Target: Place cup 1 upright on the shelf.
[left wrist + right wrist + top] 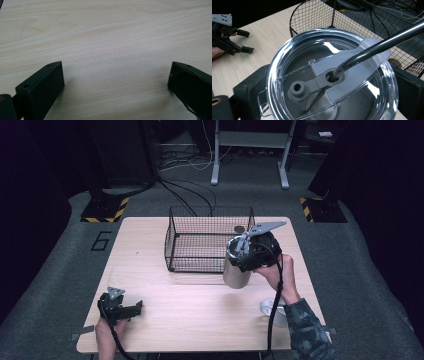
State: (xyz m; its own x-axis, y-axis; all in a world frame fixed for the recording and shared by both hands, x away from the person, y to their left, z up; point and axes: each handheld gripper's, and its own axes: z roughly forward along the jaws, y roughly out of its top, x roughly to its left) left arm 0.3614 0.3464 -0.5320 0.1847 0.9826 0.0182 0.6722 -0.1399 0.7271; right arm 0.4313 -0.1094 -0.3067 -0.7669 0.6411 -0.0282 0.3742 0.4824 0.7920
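Your left tool rests open on the counter; your right tool grips a steel tumbler by the wire basket.

Your left tool [131, 310] sits low at the near left of the wooden counter [200, 320], its jaws spread wide apart with only bare wood between them in the left gripper view. Toward the middle, the black wire basket [210, 240] stands at the far side of the counter. Just beside its near right corner, your right tool [332, 97] is clamped on the steel tumbler [236, 272], one jaw on each side of the clear lid [287, 65], through which a metal straw [382, 42] passes. A small white object [267, 307] lies near your right forearm; I cannot tell what it is.
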